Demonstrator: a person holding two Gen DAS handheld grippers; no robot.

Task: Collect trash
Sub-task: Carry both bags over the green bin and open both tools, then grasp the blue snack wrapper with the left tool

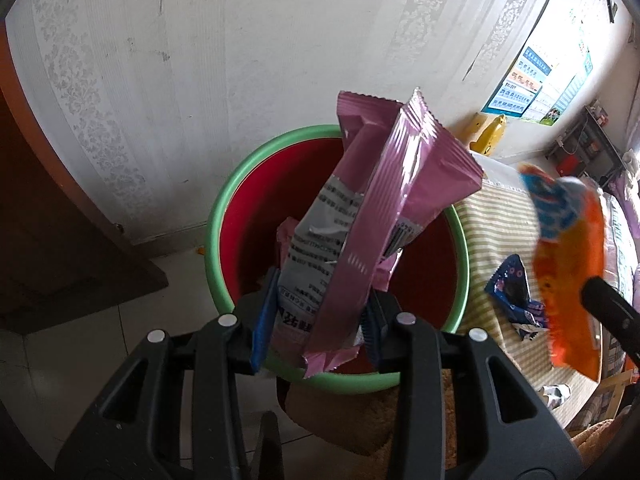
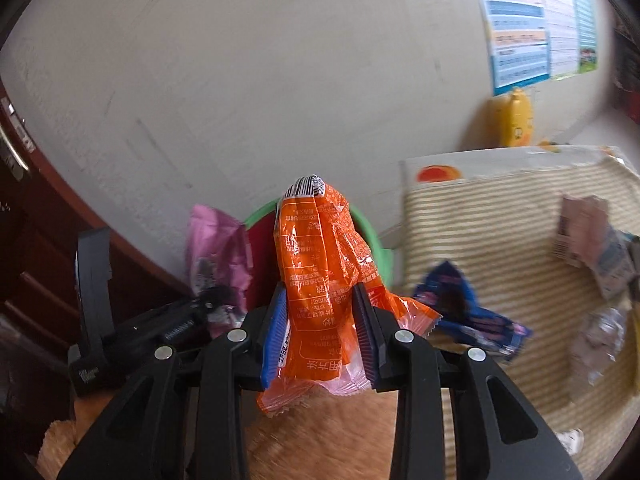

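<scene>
The left hand-held gripper (image 1: 316, 324) is clenched on a pink wrapper (image 1: 372, 216), its blue-padded fingers (image 1: 264, 320) pinching the lower end. The wrapper sticks up and out from the fingers, creased along its length, with a grey printed panel showing on one face. It hangs directly over a bin (image 1: 216, 216) with a green rim and a red inside, which stands on the tiled floor (image 1: 80, 360) against a pale patterned wall (image 1: 160, 80).

The right hand-held gripper (image 2: 322, 322) is clenched on an orange wrapper (image 2: 320, 272), crumpled and standing upright between its fingers, a barcode at the top end. From the left camera this orange wrapper (image 1: 568, 264) shows to the right of the bin, above a striped cloth (image 1: 496, 232). From the right camera the bin (image 2: 372, 240) sits just behind the orange wrapper, and the pink wrapper (image 2: 218, 240) shows to its left with the left hand-held gripper (image 2: 208, 312) below it.

The striped cloth (image 2: 500, 240) covers a surface just beside the bin. A blue wrapper (image 1: 514, 292) lies on it near the bin; the right camera also shows this blue wrapper (image 2: 464, 308), with more crumpled packets (image 2: 592, 240) farther right, blurred. A yellow bottle (image 2: 516, 118) stands by the wall beyond, below a poster (image 2: 536, 20). Dark wooden furniture (image 1: 60, 220) stands to the left of the bin.
</scene>
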